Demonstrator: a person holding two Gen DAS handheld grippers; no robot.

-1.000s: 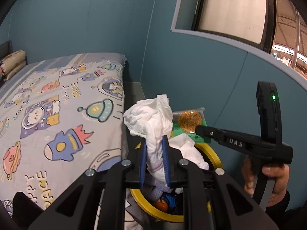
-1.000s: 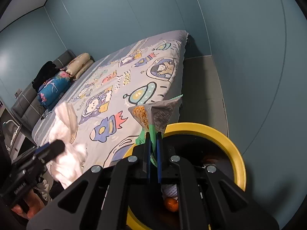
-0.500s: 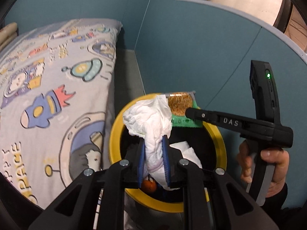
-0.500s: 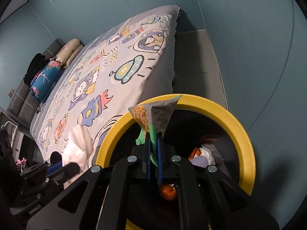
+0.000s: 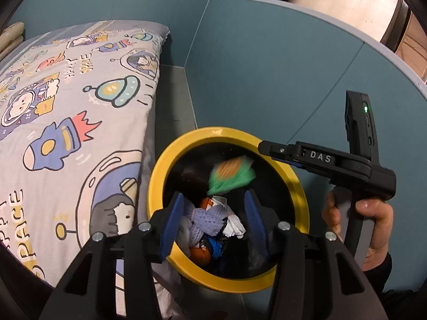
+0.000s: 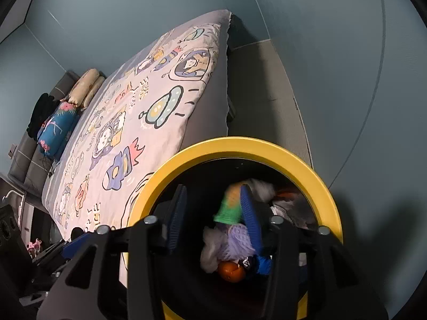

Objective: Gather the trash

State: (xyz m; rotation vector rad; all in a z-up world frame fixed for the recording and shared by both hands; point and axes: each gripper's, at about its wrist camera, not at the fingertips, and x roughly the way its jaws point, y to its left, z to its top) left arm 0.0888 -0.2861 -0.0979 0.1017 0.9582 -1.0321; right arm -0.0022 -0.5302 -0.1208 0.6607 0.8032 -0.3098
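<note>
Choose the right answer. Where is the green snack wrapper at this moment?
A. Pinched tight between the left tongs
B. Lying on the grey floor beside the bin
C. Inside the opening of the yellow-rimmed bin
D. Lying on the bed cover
C: the green snack wrapper, blurred as if falling, is inside the ring of the yellow-rimmed bin, above the trash heap and free of both tongs.

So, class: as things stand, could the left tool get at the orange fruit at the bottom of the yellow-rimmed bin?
Probably not directly: the orange fruit lies deep in the bin under a lilac knitted cloth, below the opening left tool.
</note>
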